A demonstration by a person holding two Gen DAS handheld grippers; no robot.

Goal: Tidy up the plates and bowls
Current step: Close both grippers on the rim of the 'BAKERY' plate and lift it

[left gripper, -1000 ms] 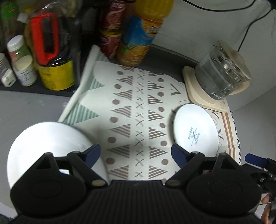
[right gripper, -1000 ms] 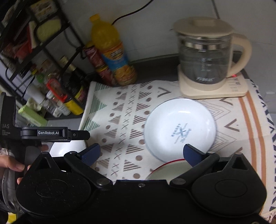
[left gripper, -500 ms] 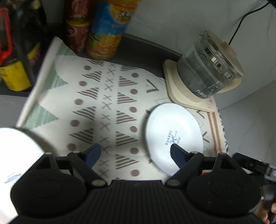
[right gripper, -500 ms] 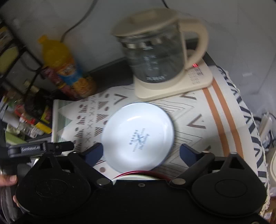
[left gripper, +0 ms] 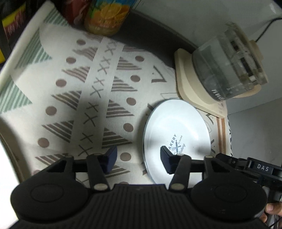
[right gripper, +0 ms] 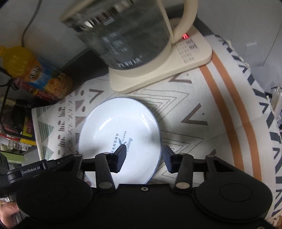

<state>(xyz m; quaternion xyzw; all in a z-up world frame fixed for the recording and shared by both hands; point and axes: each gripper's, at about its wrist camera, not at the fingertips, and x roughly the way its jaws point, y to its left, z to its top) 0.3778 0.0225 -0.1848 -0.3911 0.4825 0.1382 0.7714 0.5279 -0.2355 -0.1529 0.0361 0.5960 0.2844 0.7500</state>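
A white plate [left gripper: 183, 126] with a dark bakery logo lies on the patterned cloth [left gripper: 70, 98], in front of the kettle. My left gripper [left gripper: 138, 155] straddles the plate's left rim. One finger is over the plate and the other over the cloth, and the jaws are closing without touching it. In the right wrist view the same plate [right gripper: 112, 130] has its right rim between the closing jaws of my right gripper [right gripper: 144, 151], whose pads stand clear of it. A second white dish [left gripper: 4, 185] shows only as a bright patch at the left edge.
A glass kettle [right gripper: 126, 31] on a beige base [right gripper: 190, 52] stands just behind the plate. An orange juice bottle [left gripper: 107, 15] and cans stand at the back left. The cloth's tasselled edge [right gripper: 264, 126] drops off on the right. A hand [left gripper: 272, 210] grips the other tool.
Both grippers came down and in over the logo plate, and their jaws narrowed. The red-rimmed bowl dropped out of the right wrist view. The left-hand white dish slid to the frame edge.
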